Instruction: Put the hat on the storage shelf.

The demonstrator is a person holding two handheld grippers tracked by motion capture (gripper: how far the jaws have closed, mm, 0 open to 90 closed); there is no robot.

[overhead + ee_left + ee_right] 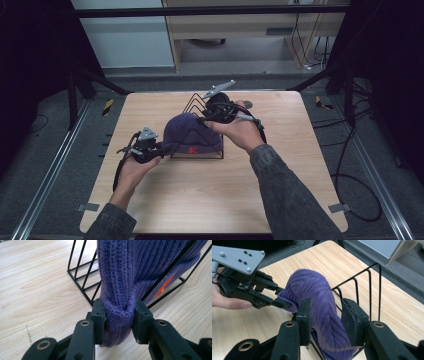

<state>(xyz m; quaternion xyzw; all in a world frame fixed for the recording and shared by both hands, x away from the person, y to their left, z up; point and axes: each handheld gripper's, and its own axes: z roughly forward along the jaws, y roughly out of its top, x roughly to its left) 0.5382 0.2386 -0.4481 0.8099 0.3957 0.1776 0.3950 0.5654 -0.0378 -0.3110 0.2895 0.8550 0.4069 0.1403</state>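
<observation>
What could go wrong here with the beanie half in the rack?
1. The purple knitted beanie is threaded between wires of the black wire rack; pulling may snag the knit or drag the light rack across the wooden table.
2. The left claw pinches only a bunched cuff edge, which could slip.
3. The right claw is open, so nothing steadies the rack.

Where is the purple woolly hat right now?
In the high view, the purple hat sits mid-table, draped over the black wire rack. The left gripper pinches its folded brim on the left side, and the right gripper straddles it, jaws apart.
</observation>
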